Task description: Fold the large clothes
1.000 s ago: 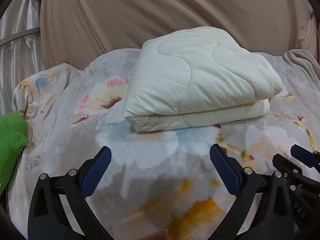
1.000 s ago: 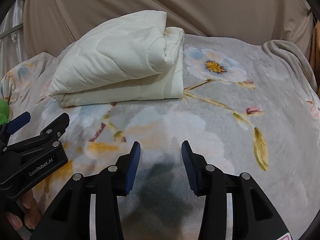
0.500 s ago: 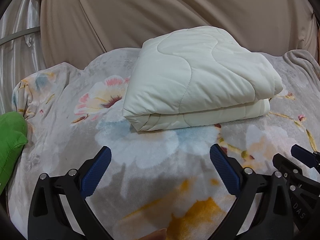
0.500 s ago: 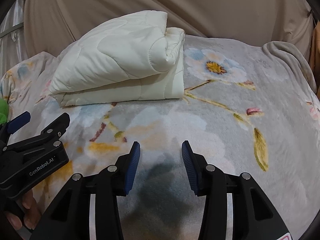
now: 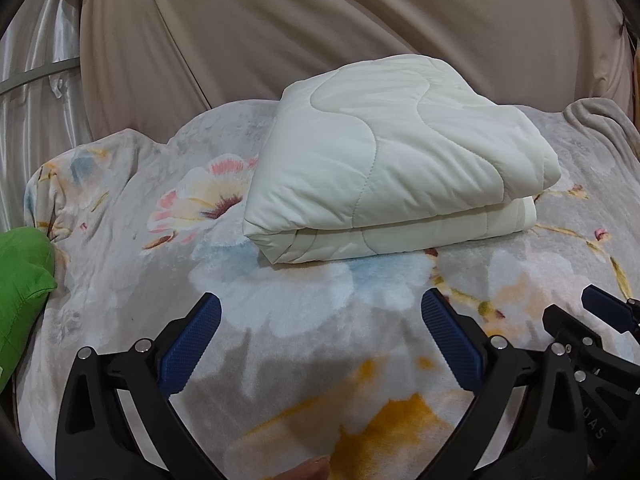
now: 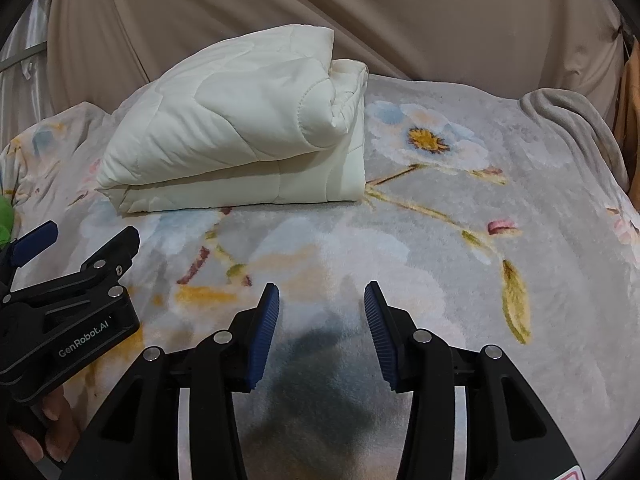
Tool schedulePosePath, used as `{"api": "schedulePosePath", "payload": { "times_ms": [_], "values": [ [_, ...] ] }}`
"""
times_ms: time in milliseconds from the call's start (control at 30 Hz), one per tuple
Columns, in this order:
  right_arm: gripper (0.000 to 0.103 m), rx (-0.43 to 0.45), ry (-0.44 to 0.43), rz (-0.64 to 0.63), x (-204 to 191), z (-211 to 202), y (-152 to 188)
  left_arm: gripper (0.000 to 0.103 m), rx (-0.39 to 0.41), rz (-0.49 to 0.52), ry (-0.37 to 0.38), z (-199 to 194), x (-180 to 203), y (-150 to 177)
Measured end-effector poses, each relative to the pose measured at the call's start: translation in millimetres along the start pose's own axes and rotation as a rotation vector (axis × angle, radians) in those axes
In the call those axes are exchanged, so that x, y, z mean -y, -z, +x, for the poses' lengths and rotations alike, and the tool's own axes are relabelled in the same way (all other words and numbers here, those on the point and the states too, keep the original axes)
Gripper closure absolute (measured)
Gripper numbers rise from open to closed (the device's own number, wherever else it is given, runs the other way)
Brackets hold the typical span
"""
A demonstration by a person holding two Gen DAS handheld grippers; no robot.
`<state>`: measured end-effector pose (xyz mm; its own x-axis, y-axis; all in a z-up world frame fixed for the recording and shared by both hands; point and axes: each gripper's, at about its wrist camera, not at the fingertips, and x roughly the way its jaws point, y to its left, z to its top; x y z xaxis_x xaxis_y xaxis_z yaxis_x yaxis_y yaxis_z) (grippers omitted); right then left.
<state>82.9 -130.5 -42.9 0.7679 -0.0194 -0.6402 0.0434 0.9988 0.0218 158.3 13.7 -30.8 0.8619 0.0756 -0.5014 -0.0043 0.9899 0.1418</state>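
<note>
A cream quilted comforter (image 5: 392, 160) lies folded in a thick stack on the floral blanket (image 5: 280, 304); it also shows in the right wrist view (image 6: 240, 128), at the left. My left gripper (image 5: 320, 312) is open wide and empty, low over the blanket in front of the comforter. My right gripper (image 6: 320, 300) is open and empty, to the right of the left one, also short of the comforter. The left gripper shows in the right wrist view (image 6: 76, 248), the right gripper in the left wrist view (image 5: 600, 312).
A green cushion (image 5: 20, 280) lies at the blanket's left edge. A beige curtain (image 5: 320, 20) hangs behind the bed. A bunched grey blanket fold (image 6: 572, 120) sits at the far right.
</note>
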Motion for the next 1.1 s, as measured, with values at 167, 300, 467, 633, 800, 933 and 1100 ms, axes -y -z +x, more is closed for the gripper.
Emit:
{"api": "schedulePosePath", "payload": {
  "times_ms": [167, 300, 467, 633, 800, 933, 1100],
  "values": [
    [0.059, 0.004, 0.001, -0.01, -2.5, -0.7, -0.1, 0.005, 0.004, 0.007, 0.002, -1.2, 2.2, 0.5],
    [0.059, 0.011, 0.008, -0.021, -5.3, -2.4, -0.4, 0.005, 0.009, 0.016, 0.005, -2.3, 4.2, 0.4],
    [0.058, 0.014, 0.011, -0.028, -7.5, -3.0, 0.2, 0.005, 0.019, 0.028, 0.006, -4.4, 7.9, 0.9],
    [0.058, 0.012, 0.012, -0.029, -7.9, -2.9, 0.6, 0.005, 0.02, 0.03, 0.008, -5.0, 9.0, 1.3],
    [0.058, 0.011, 0.013, -0.03, -8.5, -2.8, 0.5, 0.005, 0.02, 0.03, 0.007, -5.2, 8.7, 1.2],
    [0.058, 0.007, 0.012, -0.03, -8.4, -2.2, 0.7, 0.005, 0.02, 0.031, 0.004, -5.9, 8.4, 1.1],
    [0.058, 0.006, 0.011, -0.032, -8.5, -1.9, 0.9, 0.005, 0.019, 0.031, 0.005, -5.6, 8.2, 0.9]
  ]
}}
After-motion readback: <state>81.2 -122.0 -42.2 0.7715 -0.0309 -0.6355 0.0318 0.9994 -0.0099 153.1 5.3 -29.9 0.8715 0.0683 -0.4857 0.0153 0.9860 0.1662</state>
